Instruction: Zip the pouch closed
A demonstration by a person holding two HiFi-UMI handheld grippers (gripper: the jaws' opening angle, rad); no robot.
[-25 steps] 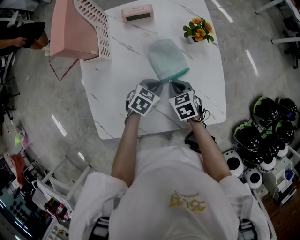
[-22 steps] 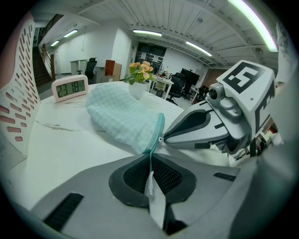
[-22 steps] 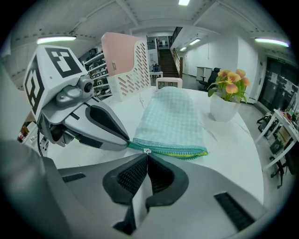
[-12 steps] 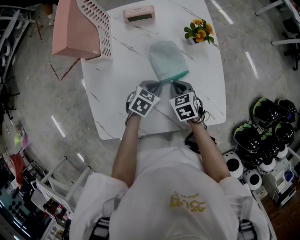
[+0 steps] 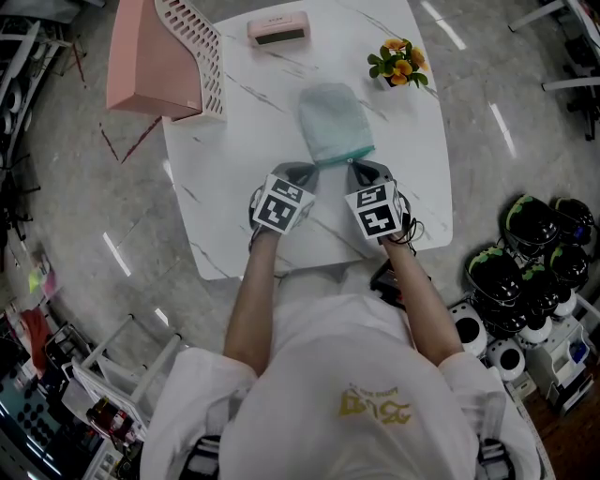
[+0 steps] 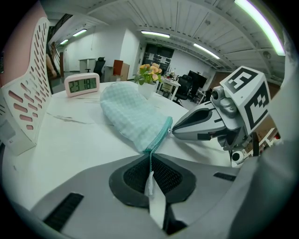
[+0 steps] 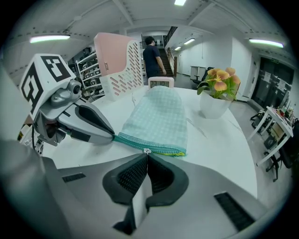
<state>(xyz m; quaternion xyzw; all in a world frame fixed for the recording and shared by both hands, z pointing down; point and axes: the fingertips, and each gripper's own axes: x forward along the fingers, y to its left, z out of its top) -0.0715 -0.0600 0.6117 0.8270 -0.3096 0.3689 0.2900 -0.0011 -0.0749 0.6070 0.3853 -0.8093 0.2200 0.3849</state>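
A teal checked pouch [image 5: 333, 120] lies on the white marble table [image 5: 216, 187], its zipper edge towards me. My left gripper [image 5: 314, 171] is shut on the left end of that zipper edge; in the left gripper view the teal tape [image 6: 156, 140] runs straight into the closed jaws [image 6: 150, 158]. Just to the right, my right gripper [image 5: 354, 167] is shut on the small zipper pull [image 7: 147, 151] part way along the edge. In the right gripper view the pouch [image 7: 159, 116] lies flat, with a yellow bit [image 7: 180, 152] at the zipper's right end.
A pink file rack [image 5: 159, 56] stands at the table's far left, a pink clock [image 5: 277, 26] at the far edge and a pot of flowers [image 5: 398, 58] at the far right. Helmets [image 5: 530, 253] sit on the floor to the right. A person [image 7: 152, 53] stands far off.
The right gripper has edged a little to the right along the zipper edge, and the pouch's near edge has turned slightly. The left gripper stays put.
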